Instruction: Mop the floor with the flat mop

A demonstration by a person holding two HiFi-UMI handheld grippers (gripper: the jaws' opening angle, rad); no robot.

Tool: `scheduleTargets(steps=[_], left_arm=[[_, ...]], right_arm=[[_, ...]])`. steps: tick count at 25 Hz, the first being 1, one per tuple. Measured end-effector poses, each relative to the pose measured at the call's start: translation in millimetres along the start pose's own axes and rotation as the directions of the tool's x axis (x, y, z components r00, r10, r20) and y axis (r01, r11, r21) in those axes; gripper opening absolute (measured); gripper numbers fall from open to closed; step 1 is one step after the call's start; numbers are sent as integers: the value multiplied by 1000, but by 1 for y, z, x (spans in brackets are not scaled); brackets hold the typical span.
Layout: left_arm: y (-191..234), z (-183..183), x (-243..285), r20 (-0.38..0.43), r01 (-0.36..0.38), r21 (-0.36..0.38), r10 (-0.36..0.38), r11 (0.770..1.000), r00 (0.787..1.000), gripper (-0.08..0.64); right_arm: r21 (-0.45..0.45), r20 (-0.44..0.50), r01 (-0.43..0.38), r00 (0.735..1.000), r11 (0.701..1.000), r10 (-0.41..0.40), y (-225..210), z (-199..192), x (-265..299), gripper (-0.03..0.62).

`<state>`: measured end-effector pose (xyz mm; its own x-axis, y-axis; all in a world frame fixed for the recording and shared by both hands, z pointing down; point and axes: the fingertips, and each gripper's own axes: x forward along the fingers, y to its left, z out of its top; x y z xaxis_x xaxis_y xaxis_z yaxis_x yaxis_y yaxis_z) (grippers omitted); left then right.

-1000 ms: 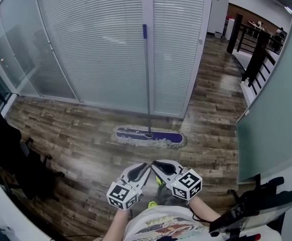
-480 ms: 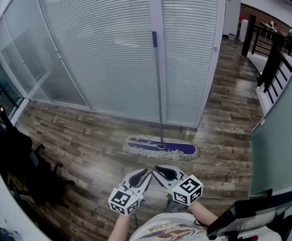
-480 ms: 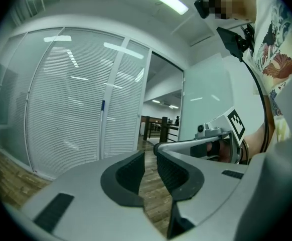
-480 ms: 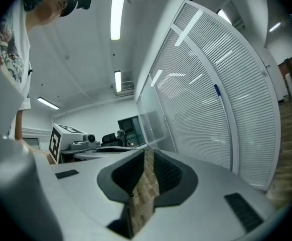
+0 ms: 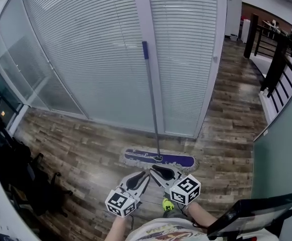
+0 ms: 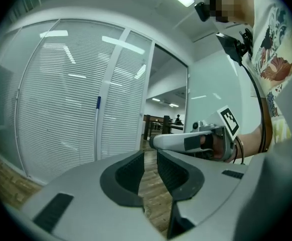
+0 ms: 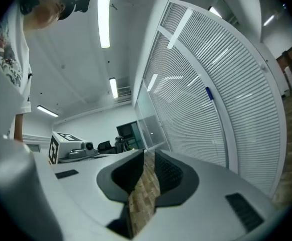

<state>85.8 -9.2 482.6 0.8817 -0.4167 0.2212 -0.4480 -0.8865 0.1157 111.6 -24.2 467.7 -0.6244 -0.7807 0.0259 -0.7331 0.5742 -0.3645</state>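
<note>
While the head view shows the flat mop [image 5: 158,158] propped untouched against the blinds [image 5: 96,59], pad on the floor [image 5: 86,134] just ahead of my left tongs [image 5: 145,175] and right tongs [image 5: 154,169], the left gripper view shows closed, empty jaws, the right gripper view likewise, so I judge all mopping remains.

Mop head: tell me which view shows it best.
The head view. It shows the whole mop head lying flat on the floor before the blinds. Both gripper views show only the upper handle with its blue grip; the mop head does not show there.
</note>
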Motion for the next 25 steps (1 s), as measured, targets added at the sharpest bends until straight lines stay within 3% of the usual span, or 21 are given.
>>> scheduleTargets(steps=[9,17,25], left_arm=[[29,14,73,-17,-11,6,11,1000,1000,83],[62,23,115,-16,0,18,1,1000,1000,83],[135,38,156,-1,48,43,-48,998,999,83]], right_arm=[[23,28,-25,999,999,24,-70,24,18,46],[37,29,15,999,999,-16,-118,37,40,53],[-19,-5,101,995,995,-102,-171,58,103,82]])
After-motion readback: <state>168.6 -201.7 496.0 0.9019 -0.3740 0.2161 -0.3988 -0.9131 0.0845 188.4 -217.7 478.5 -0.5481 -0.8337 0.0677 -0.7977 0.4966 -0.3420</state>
